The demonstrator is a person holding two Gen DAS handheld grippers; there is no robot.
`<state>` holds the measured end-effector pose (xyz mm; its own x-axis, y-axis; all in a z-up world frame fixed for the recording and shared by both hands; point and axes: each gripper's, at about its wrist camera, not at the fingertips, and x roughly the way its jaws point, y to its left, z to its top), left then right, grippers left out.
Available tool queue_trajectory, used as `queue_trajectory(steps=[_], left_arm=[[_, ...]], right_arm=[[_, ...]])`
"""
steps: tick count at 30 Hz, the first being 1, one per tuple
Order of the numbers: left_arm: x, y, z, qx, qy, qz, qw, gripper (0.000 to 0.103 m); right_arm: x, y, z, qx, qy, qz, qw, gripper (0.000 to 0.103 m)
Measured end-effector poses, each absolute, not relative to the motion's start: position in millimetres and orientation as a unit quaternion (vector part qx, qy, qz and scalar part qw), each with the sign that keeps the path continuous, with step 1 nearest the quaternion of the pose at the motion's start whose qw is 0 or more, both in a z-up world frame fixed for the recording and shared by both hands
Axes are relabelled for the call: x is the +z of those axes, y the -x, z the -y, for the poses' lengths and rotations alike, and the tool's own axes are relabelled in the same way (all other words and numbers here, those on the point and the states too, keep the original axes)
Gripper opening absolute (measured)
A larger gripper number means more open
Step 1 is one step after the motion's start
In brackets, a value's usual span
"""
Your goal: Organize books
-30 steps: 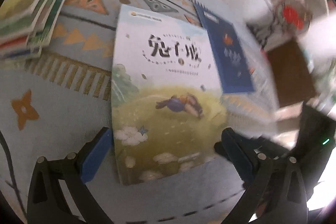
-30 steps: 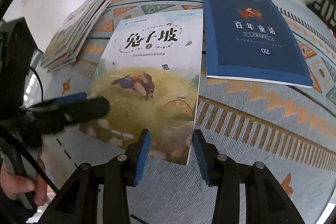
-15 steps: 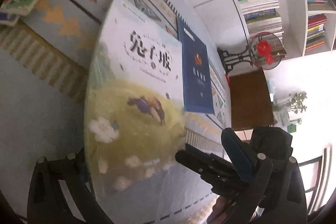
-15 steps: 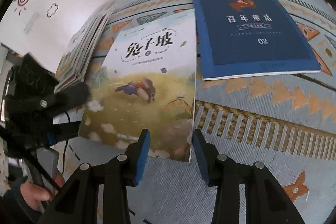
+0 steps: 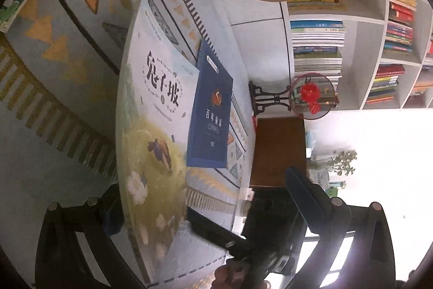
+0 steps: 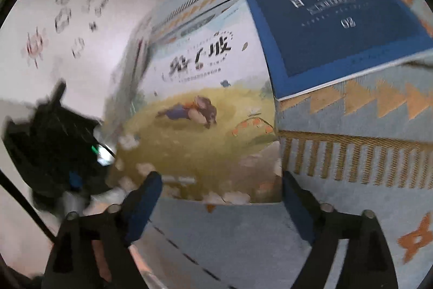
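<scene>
The right gripper has its jaws opening wide, the rabbit picture book at centre frame between them, unpinched. The left gripper stands apart, its left finger behind that book's lifted edge; grip unclear. The blue storybook lies upper right.

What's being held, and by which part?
Nothing clamped: the rabbit book leans on one finger of the left gripper by its long edge; right gripper jaws are opening.

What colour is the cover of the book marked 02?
Dark navy blue book with a brighter blue border and pale lettering; clearest in the right wrist view.
</scene>
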<state>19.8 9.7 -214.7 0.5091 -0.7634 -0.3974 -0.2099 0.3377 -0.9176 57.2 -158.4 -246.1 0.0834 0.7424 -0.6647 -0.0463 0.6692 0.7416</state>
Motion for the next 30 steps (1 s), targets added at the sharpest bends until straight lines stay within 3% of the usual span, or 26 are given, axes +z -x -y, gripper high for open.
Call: queue_trajectory(steps=[3,5,7,13,18,19,21,25,30], left_arm=[[-217,-22,-12,-0.202,0.543,-0.451,0.679,0.102],[-219,-23,-16,-0.202,0.553,-0.447,0.673,0.102],[-219,-25,-19,-0.201,0.558,-0.441,0.673,0.102],[-210,-32,-16,-0.217,0.558,-0.443,0.667,0.102],[-204,-39,-11,-0.229,0.546,-0.447,0.671,0.102],[-204,-40,-11,-0.227,0.537,-0.452,0.675,0.102],[-210,-41,-10,-0.210,0.511,-0.475,0.685,0.102],[-225,-41,-6,-0.179,0.457,-0.521,0.699,0.102],[-223,-38,4,-0.169,0.358,-0.545,0.739,0.102]], right_arm=[[-256,-64,168,0.276,-0.356,-0.608,0.654,0.097],[-258,-65,177,0.260,-0.381,-0.605,0.650,0.089],[-263,-63,183,0.248,-0.389,-0.609,0.646,0.064],[-283,-49,199,0.250,-0.474,-0.600,0.593,0.062],[-281,-58,196,0.252,-0.472,-0.599,0.596,0.061],[-280,-61,193,0.246,-0.471,-0.599,0.600,0.046],[-278,-64,192,0.240,-0.468,-0.598,0.605,0.027],[-263,-69,175,0.210,-0.375,-0.609,0.667,0.018],[-217,-64,136,0.210,-0.168,-0.581,0.769,0.018]])
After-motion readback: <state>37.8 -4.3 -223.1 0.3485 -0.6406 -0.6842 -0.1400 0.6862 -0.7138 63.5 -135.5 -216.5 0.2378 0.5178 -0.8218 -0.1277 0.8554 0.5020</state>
